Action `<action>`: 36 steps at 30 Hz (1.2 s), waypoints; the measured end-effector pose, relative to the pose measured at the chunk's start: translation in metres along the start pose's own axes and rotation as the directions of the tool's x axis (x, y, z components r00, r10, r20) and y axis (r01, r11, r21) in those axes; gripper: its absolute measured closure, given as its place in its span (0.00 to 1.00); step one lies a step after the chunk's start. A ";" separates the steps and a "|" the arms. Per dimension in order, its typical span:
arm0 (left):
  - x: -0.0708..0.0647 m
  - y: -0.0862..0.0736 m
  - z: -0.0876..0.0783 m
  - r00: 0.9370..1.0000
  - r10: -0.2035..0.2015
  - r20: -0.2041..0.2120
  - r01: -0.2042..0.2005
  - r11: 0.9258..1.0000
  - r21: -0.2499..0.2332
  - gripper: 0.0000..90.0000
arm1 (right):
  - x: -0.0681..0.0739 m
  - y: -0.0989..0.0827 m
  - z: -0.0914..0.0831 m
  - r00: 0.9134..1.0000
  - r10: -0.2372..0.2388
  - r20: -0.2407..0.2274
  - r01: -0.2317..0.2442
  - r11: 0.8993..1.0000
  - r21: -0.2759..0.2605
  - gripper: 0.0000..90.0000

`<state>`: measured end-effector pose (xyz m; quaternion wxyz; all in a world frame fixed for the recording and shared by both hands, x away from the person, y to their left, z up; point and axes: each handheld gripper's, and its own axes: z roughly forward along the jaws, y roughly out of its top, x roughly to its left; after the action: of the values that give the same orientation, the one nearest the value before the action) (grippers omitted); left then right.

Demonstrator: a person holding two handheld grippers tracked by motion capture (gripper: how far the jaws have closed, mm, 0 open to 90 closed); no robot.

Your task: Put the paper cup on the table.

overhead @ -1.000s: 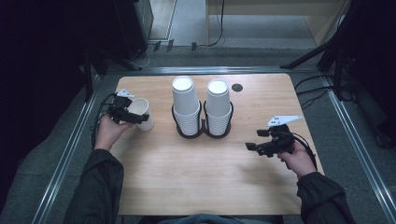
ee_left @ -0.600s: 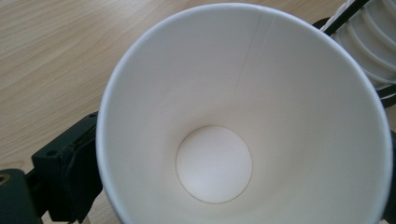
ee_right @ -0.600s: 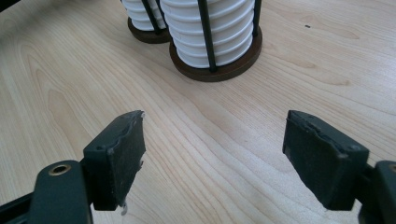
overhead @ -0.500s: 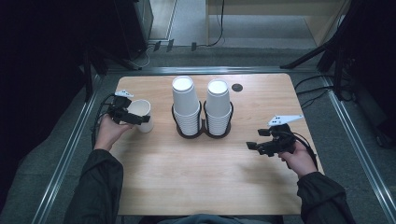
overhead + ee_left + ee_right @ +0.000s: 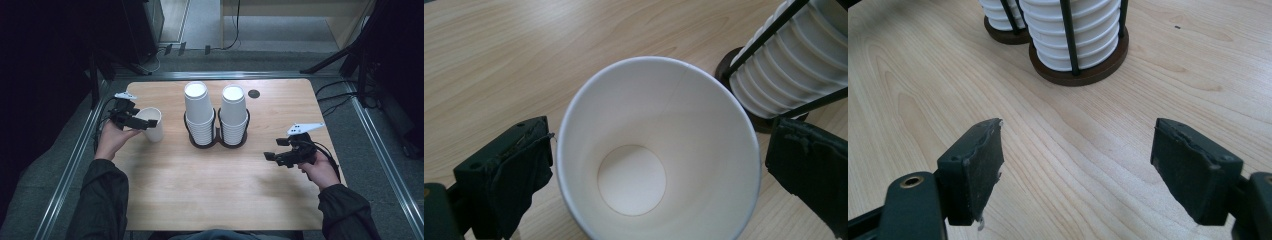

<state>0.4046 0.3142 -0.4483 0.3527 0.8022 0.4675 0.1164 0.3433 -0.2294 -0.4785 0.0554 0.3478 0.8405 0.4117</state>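
Over at the left side of the wooden table (image 5: 200, 190), a single white paper cup (image 5: 151, 124) stands upright, mouth up, just left of the two stacks. The left gripper (image 5: 142, 122) sits at the cup's rim, and the left gripper view looks straight down into the cup (image 5: 659, 150): its jaws have just been opening and now stand spread on either side of the rim, the left pad barely off the paper, the right one clear of it, so the cup is between them but not pinched. Two tall stacks of white cups (image 5: 216, 112) stand side by side in a black wire holder (image 5: 218, 142) near the table's middle, well back from the person's edge. The right gripper (image 5: 272, 157) hovers over bare wood to the right of the holder, near it but apart, pointing towards the stacks. Its jaws are spread with nothing between them, as the right gripper view shows, the holder's round base (image 5: 1088, 72) lying ahead
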 end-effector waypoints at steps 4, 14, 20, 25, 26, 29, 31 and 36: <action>0.000 0.002 -0.008 1.000 -0.022 0.014 0.022 1.000 0.004 0.00 | 0.000 0.000 0.000 1.000 -0.002 0.001 0.002 1.000 0.005 0.24; -0.006 0.007 -0.034 0.999 -0.018 0.046 0.019 1.000 -0.007 0.00 | 0.001 0.001 0.002 1.000 -0.014 -0.001 0.014 1.000 0.016 0.24; -0.016 0.011 -0.046 0.996 -0.009 0.086 0.010 1.000 -0.017 0.00 | 0.001 0.002 0.005 1.000 -0.029 -0.004 0.029 0.999 0.022 0.24; -0.028 0.014 -0.051 0.996 0.000 0.089 0.001 1.000 -0.018 0.00 | 0.002 0.005 0.006 0.999 -0.032 -0.009 0.033 0.999 0.024 0.24; -0.030 0.014 -0.052 0.996 0.001 0.087 0.001 1.000 -0.020 0.00 | 0.002 0.005 0.007 0.999 -0.032 -0.009 0.032 0.999 0.024 0.24; -0.038 0.014 -0.054 0.996 0.008 0.090 -0.006 1.000 -0.023 0.00 | 0.002 0.007 0.008 0.999 -0.038 -0.012 0.038 0.999 0.026 0.24; -0.044 0.015 -0.054 0.996 0.016 0.091 -0.015 1.000 -0.015 0.00 | 0.001 0.008 0.009 0.999 -0.041 -0.012 0.041 0.999 0.027 0.24; -0.055 0.015 -0.053 0.997 0.021 0.072 -0.021 1.000 0.002 0.00 | 0.001 0.011 0.011 0.999 -0.050 -0.017 0.051 0.998 0.031 0.24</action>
<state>0.3580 0.2873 -0.3919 0.3672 0.8112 0.4459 0.0905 0.3527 -0.2169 -0.4779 0.0537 0.3241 0.8558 0.3997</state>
